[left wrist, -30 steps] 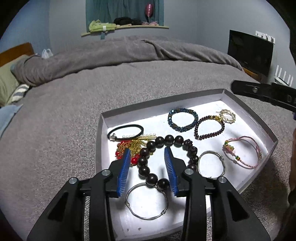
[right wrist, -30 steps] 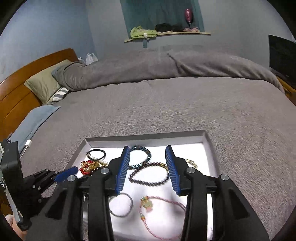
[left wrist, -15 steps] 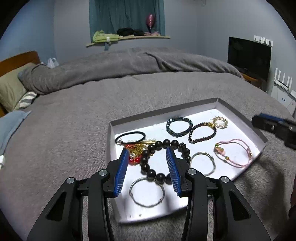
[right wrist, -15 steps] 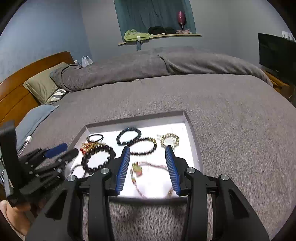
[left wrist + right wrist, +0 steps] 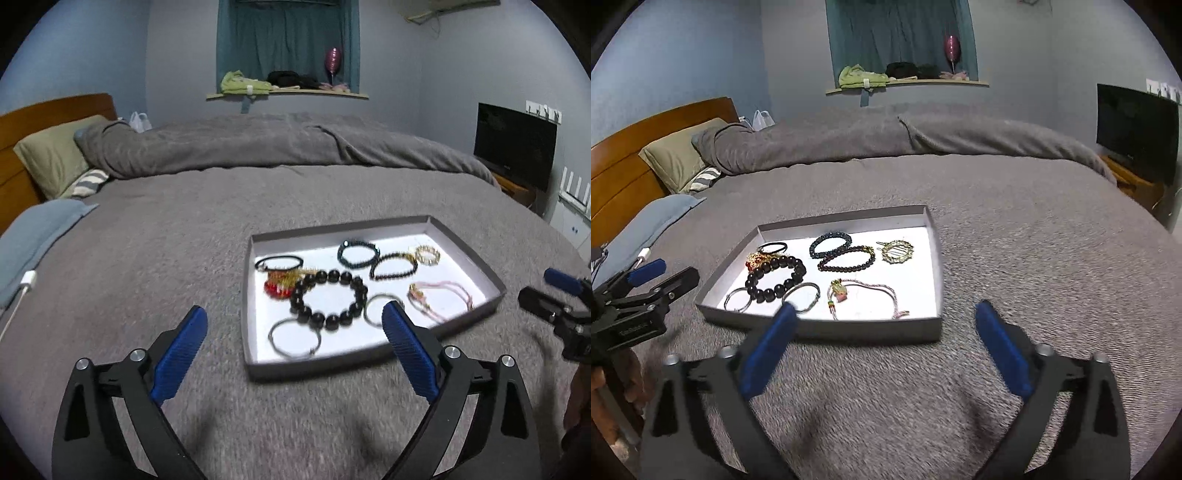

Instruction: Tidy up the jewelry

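Both our tongs backed off the tray (image 5: pixel 373 363) onto the grey bed (image 5: pixel 155 236); left tongs (image 5: pixel 293 321) & right tongs (image 5: pixel 882 317) opening wide, nothing between them.

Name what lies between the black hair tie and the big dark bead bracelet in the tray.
A red-and-gold jewelry pile lies between the black hair tie and the big dark bead bracelet, touching both, in the left wrist view.

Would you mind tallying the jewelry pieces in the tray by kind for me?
Beaded bracelets: 3 (big black beads, dark blue, dark red)
Silver bangles: 2
Pink cord bracelet: 1
Gold round hair clip: 1
Black hair tie: 1
Red and gold tangle: 1, pieces hard to separate
Total: 9
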`<state>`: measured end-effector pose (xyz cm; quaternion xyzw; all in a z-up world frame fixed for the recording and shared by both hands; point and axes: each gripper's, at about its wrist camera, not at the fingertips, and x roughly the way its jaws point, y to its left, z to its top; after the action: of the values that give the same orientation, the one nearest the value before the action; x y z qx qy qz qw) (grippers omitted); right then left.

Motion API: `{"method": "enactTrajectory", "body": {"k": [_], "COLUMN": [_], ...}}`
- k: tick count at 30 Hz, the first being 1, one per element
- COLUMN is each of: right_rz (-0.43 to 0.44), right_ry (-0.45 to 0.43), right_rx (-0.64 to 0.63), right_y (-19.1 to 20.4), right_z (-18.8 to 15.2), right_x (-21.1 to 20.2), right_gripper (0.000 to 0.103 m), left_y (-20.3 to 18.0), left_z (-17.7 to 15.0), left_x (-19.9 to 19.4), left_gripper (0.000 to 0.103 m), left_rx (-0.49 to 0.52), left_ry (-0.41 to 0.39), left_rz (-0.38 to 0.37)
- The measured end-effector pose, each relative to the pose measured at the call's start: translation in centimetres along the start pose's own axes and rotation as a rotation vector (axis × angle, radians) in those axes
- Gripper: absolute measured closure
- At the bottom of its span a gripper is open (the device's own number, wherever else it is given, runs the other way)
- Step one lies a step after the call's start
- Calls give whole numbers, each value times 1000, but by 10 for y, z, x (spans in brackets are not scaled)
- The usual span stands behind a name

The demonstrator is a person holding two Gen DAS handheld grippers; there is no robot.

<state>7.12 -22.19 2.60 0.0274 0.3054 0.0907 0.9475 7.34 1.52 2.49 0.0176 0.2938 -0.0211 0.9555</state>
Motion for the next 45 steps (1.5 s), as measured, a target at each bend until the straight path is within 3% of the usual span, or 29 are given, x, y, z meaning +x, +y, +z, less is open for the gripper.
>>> {"method": "enactTrajectory", "body": {"k": [4, 9, 14, 45], "right_rz": [9, -19, -25, -35], "right_ry": [28, 40, 60, 93], "right_rx": [-11, -18, -31, -30], "right_y": [0, 1, 5, 7], "right_z": [-4, -8, -12, -15], "right_x": [-2, 4, 10, 18], "right_gripper": [5, 5, 5, 5], "left_y": [-2, -4, -6, -8], "left_z": [-13, -23, -25, -29], "left_x": [-8, -10, -5, -3], "left_gripper": [6, 5, 5, 5], "left_rx": [-12, -22, -7, 21], "left_ry": [33, 53, 63, 72], "left_rz": [43, 20, 67, 64]}}
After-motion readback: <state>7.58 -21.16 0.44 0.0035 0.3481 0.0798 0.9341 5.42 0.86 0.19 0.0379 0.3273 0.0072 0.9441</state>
